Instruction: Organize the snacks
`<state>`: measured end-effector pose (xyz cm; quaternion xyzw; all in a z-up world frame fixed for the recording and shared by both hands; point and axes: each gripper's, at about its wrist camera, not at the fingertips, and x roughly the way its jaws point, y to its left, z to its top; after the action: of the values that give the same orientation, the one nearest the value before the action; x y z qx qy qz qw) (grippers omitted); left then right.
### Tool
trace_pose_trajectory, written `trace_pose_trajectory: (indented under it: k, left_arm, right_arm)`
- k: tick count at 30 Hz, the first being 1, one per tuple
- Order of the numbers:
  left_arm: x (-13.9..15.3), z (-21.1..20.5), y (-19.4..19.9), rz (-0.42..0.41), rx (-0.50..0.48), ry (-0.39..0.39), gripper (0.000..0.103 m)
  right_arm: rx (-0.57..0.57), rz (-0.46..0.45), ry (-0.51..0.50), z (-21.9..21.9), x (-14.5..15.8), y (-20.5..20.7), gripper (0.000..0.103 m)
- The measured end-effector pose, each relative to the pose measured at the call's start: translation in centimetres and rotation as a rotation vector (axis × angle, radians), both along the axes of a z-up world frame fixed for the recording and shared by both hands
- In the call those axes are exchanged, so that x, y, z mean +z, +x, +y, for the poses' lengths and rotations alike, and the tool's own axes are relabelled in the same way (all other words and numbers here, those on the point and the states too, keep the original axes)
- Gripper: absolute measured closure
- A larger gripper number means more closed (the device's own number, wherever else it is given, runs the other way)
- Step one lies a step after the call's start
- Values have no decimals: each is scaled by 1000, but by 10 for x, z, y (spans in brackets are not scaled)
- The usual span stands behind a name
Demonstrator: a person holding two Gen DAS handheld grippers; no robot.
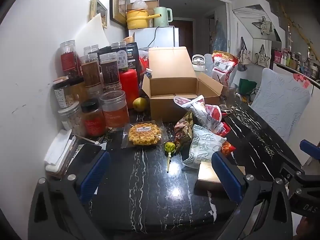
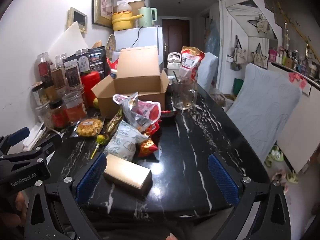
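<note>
Two tongs, left gripper (image 1: 160, 172) and right gripper (image 2: 158, 172), both spread wide, nothing between. One open cardboard box (image 1: 176, 92) on table (image 1: 140, 180). One waffle (image 1: 144, 133), one lollipop (image 1: 169, 147), heap of snack packets (image 1: 202, 124) just before box.

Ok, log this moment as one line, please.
left gripper: open, empty | right gripper: open, empty | cardboard box: open | waffle pack, lollipop, snack packets: loose on table
</note>
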<state>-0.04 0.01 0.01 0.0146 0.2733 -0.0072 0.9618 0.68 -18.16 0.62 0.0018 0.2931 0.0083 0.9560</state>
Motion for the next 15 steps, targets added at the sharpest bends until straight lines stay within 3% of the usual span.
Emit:
trace_pose_trajectory:
  k: [15]
  left_arm:
    - [0, -5, -4, 5, -39, 0, 0]
  right_arm:
    - [0, 6, -8, 0, -2, 1, 0]
